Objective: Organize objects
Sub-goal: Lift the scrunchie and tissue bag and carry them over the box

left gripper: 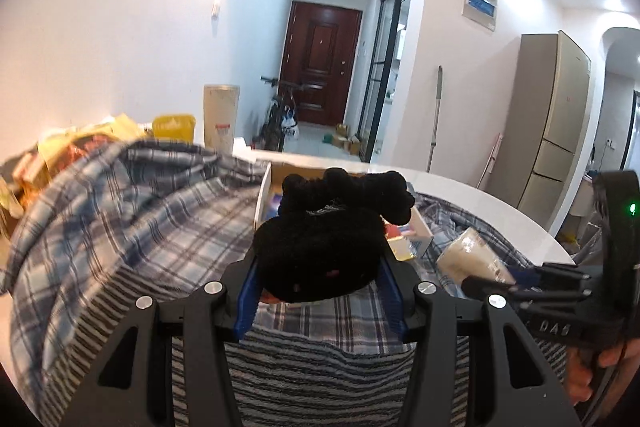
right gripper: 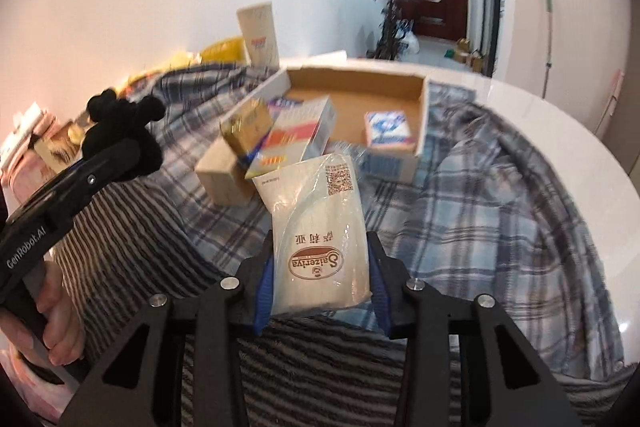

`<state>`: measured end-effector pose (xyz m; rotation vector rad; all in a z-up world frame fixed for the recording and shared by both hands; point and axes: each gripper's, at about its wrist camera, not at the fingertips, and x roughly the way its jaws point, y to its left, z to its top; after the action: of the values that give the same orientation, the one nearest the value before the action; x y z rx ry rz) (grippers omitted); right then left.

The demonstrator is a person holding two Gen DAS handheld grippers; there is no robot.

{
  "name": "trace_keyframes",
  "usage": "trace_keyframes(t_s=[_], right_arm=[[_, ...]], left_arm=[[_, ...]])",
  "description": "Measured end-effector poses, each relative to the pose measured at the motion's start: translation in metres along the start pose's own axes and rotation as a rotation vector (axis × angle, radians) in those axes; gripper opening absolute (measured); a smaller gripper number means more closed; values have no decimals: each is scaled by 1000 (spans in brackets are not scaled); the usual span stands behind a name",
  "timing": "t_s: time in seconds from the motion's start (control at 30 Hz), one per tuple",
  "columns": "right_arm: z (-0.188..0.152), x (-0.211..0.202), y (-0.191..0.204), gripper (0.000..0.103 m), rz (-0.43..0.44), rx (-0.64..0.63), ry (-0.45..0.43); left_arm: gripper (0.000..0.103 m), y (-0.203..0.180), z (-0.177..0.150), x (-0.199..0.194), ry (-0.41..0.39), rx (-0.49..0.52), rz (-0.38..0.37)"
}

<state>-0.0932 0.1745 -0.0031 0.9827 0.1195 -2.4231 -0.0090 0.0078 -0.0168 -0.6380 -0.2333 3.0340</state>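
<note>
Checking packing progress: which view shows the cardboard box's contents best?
The right wrist view: the cardboard box lies open, showing several small cartons and bare floor inside. In the left wrist view the black plush item in the left gripper hides most of it.

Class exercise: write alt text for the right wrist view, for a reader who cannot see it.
The right gripper grips a white Saizeriya packet above plaid cloth. Beyond it, an open cardboard box holds small boxes, and the left gripper holds a black fuzzy item.
</note>
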Motion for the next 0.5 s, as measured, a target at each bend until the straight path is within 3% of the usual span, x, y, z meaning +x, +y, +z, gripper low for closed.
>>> trace_keyframes(t_s=[0.5], right_arm=[[29, -73, 9, 40, 8, 12, -212]], left_arm=[[53, -12, 41, -53, -126, 43, -18]])
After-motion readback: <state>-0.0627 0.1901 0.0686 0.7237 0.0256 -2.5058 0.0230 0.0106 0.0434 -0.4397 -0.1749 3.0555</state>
